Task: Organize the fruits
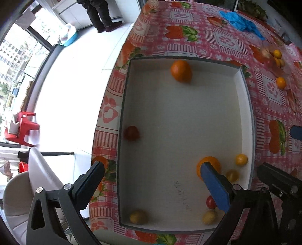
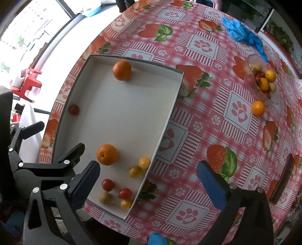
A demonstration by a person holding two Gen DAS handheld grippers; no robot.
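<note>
A white shallow box [image 1: 243,98] [image 2: 169,105] lies on the strawberry-print table. In it are two oranges [image 1: 181,70] [image 2: 107,154], a dark red tomato [image 1: 131,133] by its left wall, and several small yellow and red tomatoes near one corner [image 2: 124,193]. My left gripper [image 1: 152,169] is open and empty, hovering over the box. My right gripper [image 2: 148,168] is open and empty, above the box's right edge. A clear bag of small fruits [image 2: 264,81] lies far right, with one loose orange fruit [image 2: 258,108] beside it.
A crumpled blue glove [image 2: 243,34] lies at the table's far side. The table edge [image 1: 113,79] drops to a white floor on the left. A red stool [image 1: 22,130] and a white chair [image 1: 35,179] stand beyond it. A person's legs [image 1: 102,17] are far off.
</note>
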